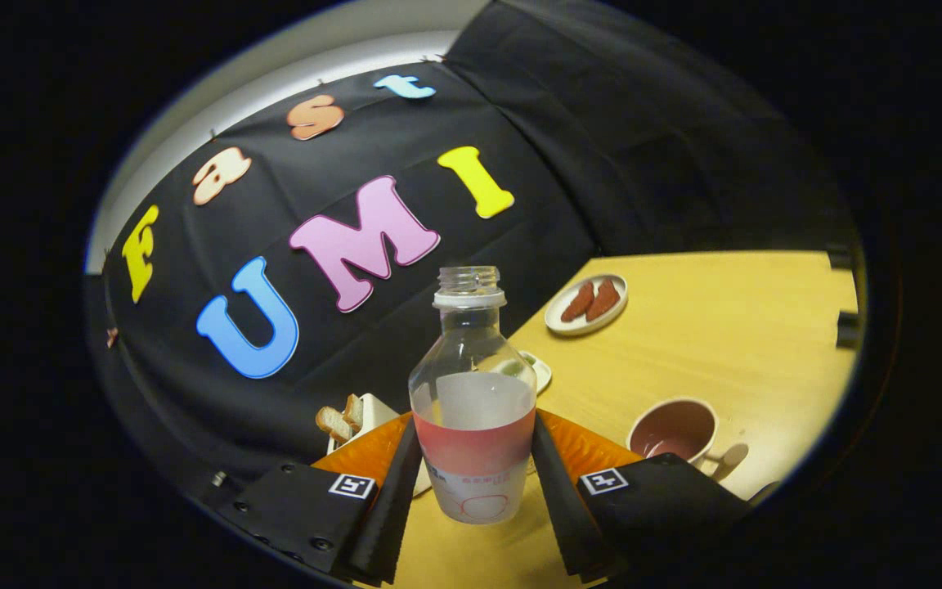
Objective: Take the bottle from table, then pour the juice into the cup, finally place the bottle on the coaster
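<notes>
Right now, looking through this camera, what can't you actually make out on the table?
- Coaster: I cannot pick it out; the bottle held in the hand-held gripper hides the table behind it.
- Small white dish: mostly hidden behind the bottle, contents unclear.
- Cup: near side cut by a gripper finger; how full, unclear.
- Toast holder: lower part hidden by the other finger.
- Plate: too small to name the brown pieces.

The yellow wooden worktop (733,327) carries a pink cup (674,429), a plate (586,305) of brown snacks, and a toast holder (361,417).
</notes>
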{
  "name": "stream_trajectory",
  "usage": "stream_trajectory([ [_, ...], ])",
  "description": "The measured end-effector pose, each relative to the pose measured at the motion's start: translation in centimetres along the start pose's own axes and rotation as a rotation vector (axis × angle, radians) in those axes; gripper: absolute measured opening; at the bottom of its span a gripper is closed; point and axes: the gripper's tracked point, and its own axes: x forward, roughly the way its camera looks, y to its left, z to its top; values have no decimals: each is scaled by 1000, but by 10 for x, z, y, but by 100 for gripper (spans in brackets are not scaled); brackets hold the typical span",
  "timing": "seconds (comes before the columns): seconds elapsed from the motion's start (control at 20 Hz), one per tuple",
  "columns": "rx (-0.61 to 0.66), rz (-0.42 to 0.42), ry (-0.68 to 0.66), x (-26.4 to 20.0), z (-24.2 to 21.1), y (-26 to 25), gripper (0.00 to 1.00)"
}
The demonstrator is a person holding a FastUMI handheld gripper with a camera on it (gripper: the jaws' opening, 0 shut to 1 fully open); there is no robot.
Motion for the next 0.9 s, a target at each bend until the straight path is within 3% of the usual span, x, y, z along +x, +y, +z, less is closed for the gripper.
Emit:
stream_trajectory([
  [0.3,-360,31,-162,44,26,43,76],
  [0.5,-504,42,-177,82,-5,49,76],
  [0.9,-519,-23,-83,132,-90,11,77],
])
